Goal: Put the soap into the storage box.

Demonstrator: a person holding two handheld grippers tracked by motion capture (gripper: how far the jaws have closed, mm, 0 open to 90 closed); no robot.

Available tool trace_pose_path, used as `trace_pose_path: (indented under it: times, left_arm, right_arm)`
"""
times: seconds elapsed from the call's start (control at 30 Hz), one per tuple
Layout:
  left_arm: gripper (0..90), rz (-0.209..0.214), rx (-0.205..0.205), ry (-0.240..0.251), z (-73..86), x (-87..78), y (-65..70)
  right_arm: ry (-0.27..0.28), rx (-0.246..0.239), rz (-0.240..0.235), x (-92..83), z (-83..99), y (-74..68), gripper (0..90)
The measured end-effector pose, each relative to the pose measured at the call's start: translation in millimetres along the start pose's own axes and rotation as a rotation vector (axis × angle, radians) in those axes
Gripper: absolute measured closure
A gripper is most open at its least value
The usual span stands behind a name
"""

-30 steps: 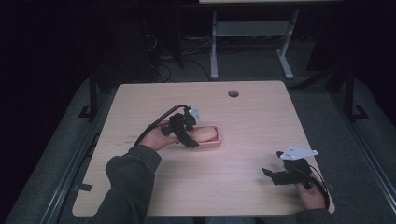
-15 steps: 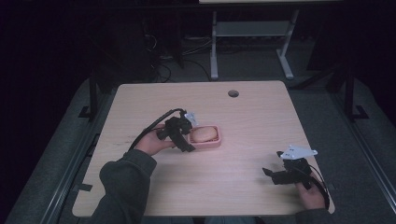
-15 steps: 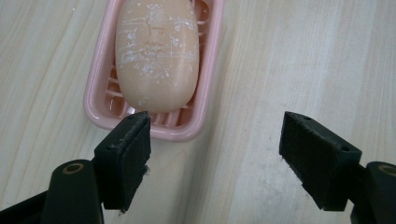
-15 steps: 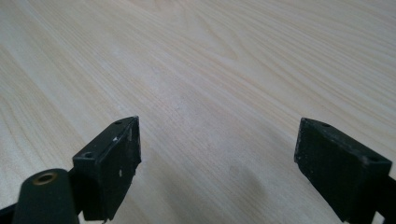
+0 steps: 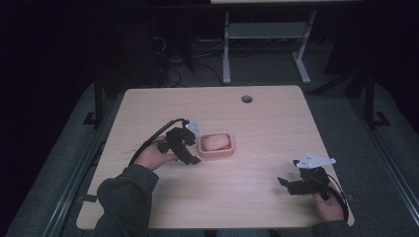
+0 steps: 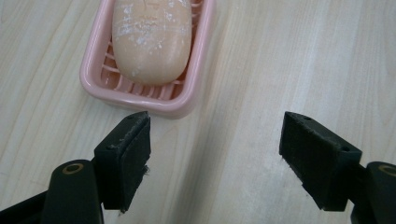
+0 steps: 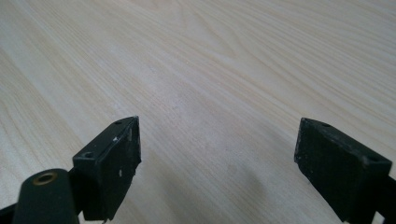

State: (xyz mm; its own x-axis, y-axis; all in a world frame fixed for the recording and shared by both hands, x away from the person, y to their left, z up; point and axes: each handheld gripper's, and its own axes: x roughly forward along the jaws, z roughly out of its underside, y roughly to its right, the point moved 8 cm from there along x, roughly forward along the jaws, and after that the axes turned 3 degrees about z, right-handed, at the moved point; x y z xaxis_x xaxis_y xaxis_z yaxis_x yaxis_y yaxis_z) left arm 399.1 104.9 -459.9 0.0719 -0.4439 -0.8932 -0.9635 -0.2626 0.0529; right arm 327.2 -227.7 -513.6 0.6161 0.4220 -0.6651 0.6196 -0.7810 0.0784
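A pale bar of soap (image 5: 215, 142) (image 6: 152, 39) lies in a pink slatted soap dish (image 5: 228, 151) (image 6: 140, 95) near the middle of the wooden table (image 5: 257, 118). My left gripper (image 5: 193, 157) (image 6: 215, 154) sits just left of the dish, its jaws open over bare wood with the dish's near rim just beyond the left pad. My right gripper (image 5: 282, 183) (image 7: 217, 161) rests low at the table's right front, open, with nothing but tabletop between its pads (image 7: 119, 154).
A round cable hole (image 5: 246, 98) sits near the table's far edge. Beyond the table stand white desk legs (image 5: 226, 54) and dark cables on the floor. Bare wood lies between the dish and the right gripper.
The left gripper has drawn back to the left, off the soap dish. The soap and dish now lie uncovered. The right gripper has stayed where it was.
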Motion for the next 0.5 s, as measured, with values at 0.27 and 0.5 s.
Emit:
trace_pose_path:
  times: [0.27, 0.5]
  left_arm:
    - [24.7, -0.007, 0.007, -0.004, 7.1, 0.2, 4.6]
    - [25.0, -0.006, 0.004, -0.007, 16.3, 1.2, 10.0]
  right_arm:
    - [-0.004, 0.004, 0.002, 1.0, 0.2, 0.2, 14.1]
    - [-0.008, 0.004, 0.002, 1.2, 0.5, 0.6, 14.1]
